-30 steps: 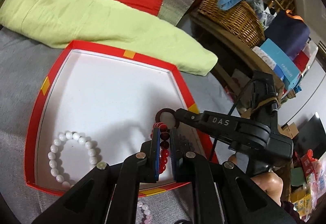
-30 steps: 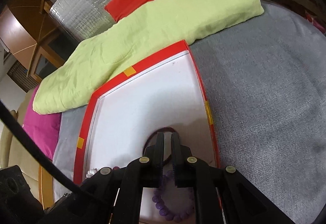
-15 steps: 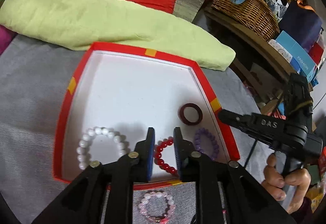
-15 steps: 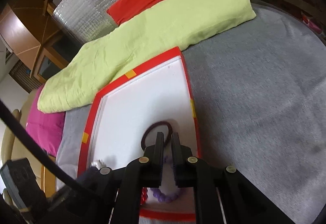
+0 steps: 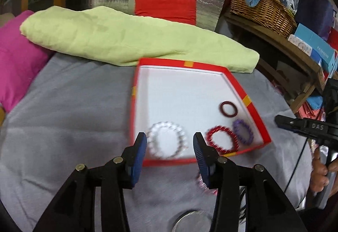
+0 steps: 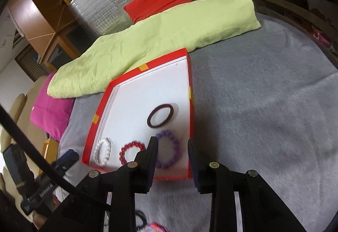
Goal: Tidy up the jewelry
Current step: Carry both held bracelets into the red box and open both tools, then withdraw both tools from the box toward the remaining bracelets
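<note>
Left wrist view: both grippers hang empty over a red box (image 5: 256,119) holding four bracelets

Left gripper (image 5: 170,147) and right gripper (image 6: 172,150) have just been opening, nothing between the jaws of either. In the box lie a white bead bracelet (image 5: 166,140), a red bead one (image 5: 221,140), a purple one (image 5: 243,131) and a dark ring (image 5: 228,108) — all flat on the white floor, near the front wall. A pink bracelet (image 5: 202,184) sits outside on the grey cloth (image 5: 74,126), just before the box and partly hidden by a finger. Likely light and limp on its cord, with smooth beads that may roll — best pinched across one side of the loop, low to the cloth
</note>
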{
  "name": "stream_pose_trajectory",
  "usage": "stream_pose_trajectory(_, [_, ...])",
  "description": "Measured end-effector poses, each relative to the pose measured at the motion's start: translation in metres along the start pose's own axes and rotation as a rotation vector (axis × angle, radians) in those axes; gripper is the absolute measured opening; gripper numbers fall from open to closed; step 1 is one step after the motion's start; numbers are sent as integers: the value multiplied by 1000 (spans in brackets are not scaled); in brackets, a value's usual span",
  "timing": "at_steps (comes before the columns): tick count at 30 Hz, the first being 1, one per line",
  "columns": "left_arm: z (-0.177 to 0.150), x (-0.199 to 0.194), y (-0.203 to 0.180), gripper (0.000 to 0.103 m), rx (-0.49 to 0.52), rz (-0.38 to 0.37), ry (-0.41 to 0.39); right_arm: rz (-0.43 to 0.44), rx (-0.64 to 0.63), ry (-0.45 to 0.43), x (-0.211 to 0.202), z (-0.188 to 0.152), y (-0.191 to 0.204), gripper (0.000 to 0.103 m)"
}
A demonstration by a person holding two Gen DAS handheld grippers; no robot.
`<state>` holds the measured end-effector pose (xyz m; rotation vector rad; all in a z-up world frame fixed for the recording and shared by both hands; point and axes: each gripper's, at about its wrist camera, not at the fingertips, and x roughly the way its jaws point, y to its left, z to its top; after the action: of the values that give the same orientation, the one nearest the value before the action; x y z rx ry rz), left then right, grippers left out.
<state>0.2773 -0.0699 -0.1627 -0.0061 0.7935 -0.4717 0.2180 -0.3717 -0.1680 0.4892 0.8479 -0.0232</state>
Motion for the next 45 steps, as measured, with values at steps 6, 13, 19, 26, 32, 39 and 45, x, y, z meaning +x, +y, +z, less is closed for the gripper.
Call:
stream_pose_trajectory(6, [-14, -22, 7, 47, 11, 10, -9, -13, -19, 3, -23, -25, -4, 32])
stream_pose_trajectory(13, [-30, -40, 5, 47, 17, 26, -20, -7, -47, 29, -44, -64, -1, 32])
stream_pose_trajectory(19, [-48, -58, 9, 48, -17, 47, -30, -8, -69, 61, -50, -87, 2, 32])
stream_pose_trajectory(26, [-72, -72, 11, 55, -63, 101, -24, -6, -80, 98, -43, -99, 9, 32])
stream_pose_trajectory(32, [-76, -65, 7, 55, -36, 124, 4, -9, -88, 126, -30, -99, 10, 33])
stream_pose_trajectory(39, [-74, -53, 2, 55, -5, 131, 40, -15, -129, 165, -19, -102, 20, 33])
stream_pose_trajectory(45, [-74, -45, -9, 55, 32, 125, 57, -16, -155, 174, -18, -102, 22, 33])
